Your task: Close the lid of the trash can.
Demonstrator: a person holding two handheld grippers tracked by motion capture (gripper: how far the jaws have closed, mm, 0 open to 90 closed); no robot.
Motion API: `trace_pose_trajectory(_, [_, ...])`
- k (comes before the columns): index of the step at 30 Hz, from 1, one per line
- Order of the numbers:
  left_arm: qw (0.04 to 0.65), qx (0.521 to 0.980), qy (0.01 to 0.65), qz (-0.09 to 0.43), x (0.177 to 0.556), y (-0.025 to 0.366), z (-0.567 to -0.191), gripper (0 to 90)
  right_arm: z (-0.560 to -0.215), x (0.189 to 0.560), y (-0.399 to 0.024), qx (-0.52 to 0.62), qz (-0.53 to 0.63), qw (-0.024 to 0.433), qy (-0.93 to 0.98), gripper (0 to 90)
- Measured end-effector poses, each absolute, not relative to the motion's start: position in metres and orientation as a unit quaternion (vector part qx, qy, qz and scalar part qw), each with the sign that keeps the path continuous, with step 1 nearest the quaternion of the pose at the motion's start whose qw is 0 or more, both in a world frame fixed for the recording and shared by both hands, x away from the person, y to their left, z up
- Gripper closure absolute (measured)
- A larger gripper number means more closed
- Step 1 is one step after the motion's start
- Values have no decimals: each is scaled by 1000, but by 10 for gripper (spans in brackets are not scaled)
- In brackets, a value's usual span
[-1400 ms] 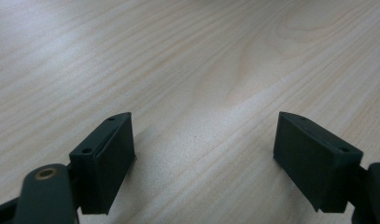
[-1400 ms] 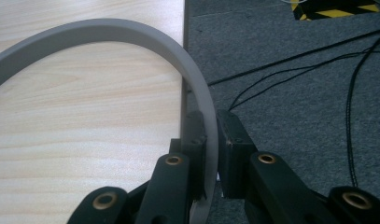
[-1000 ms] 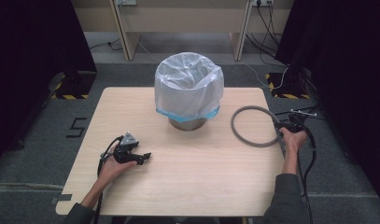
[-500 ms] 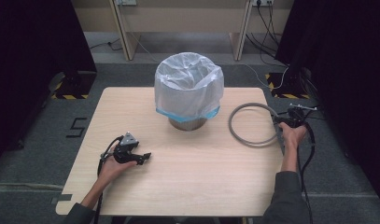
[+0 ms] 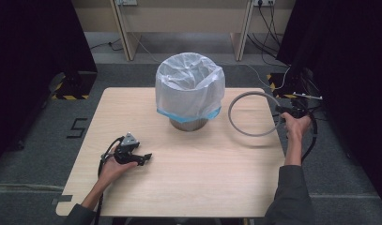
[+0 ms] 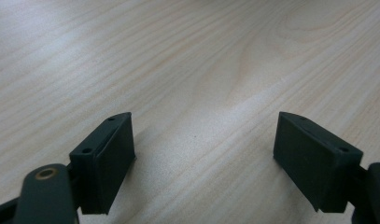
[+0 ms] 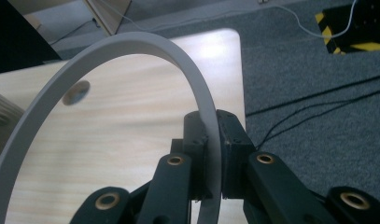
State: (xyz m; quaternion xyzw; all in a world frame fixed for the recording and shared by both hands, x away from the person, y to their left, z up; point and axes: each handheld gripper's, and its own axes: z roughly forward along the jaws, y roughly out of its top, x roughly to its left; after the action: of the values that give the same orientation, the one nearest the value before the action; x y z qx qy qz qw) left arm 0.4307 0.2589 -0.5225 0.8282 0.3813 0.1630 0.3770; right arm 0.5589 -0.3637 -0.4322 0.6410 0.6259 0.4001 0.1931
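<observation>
Right gripper (image 5: 283, 110) is clamping the grey ring (image 5: 235, 123) at its three-o'clock edge; left gripper (image 5: 142, 157) is resting on the table (image 5: 202, 173), jaws open, empty.

The grey ring (image 7: 131, 51) runs off the right gripper view's left and bottom edges

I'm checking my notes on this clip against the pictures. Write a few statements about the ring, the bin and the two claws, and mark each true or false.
1. The right claw is shut on the grey ring. True.
2. The ring already sits around the lined bin. False: it is held in the air to the bin's right, apart from it.
3. The left claw holds a corner of the bag. False: its jaws stand open over bare table.
4. A clear plastic bag lines the bin, folded over its rim. True.
5. The left claw is low by the table's near left part. True.
</observation>
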Motion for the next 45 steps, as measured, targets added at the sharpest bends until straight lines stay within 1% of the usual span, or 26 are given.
trace_pose_trajectory(8, [377, 828, 381, 163, 431, 259, -523, 196, -386, 561, -361, 625, 413, 206, 630, 837])
trace_pose_trajectory(18, [378, 827, 382, 163, 431, 259, -523, 196, -324, 569, -345, 594, 426, 225, 644, 837])
trace_pose_trajectory(32, [376, 829, 381, 162, 431, 259, -522, 196, -251, 579, -323, 569, 460, 232, 641, 836])
trace_pose_trajectory(39, [376, 829, 381, 162, 431, 259, -523, 196, -224, 585, -293, 543, 484, 220, 650, 837])
trace_pose_trajectory(45, [376, 829, 381, 163, 431, 259, -523, 195, -215, 598, -248, 517, 496, 198, 669, 836])
